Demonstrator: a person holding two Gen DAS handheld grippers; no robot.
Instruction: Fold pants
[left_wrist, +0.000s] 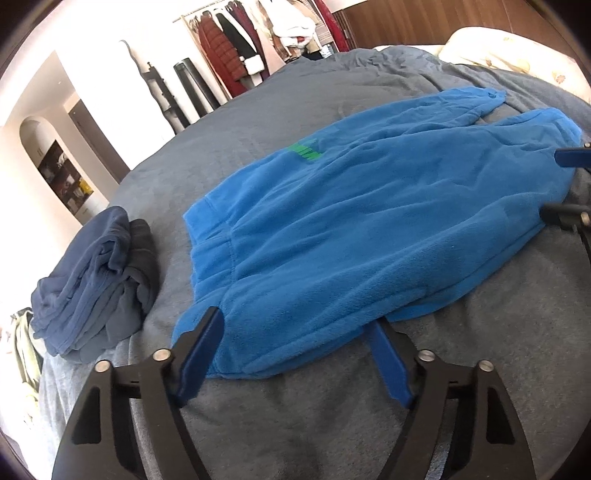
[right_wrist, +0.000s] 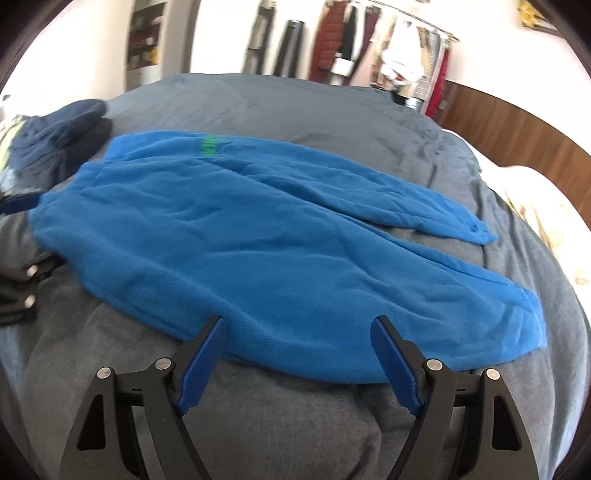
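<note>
Bright blue fleece pants (left_wrist: 351, 218) with a green logo (left_wrist: 304, 149) lie spread flat on the grey bed; they also show in the right wrist view (right_wrist: 258, 243). My left gripper (left_wrist: 295, 325) is open at the waistband end, one finger over the near corner and the other slipped under the hem. My right gripper (right_wrist: 297, 325) is open at the near edge of the closer leg, its fingertips at the fabric edge. The right gripper also shows at the right rim of the left wrist view (left_wrist: 569, 184). The left gripper shows at the left rim of the right wrist view (right_wrist: 22, 236).
A stack of folded dark navy and grey clothes (left_wrist: 96, 280) sits left of the waistband. The grey blanket (left_wrist: 295, 424) covers the bed. A cream pillow (left_wrist: 509, 55) lies at the far end. A rack of hanging clothes (left_wrist: 258, 44) stands by the wall.
</note>
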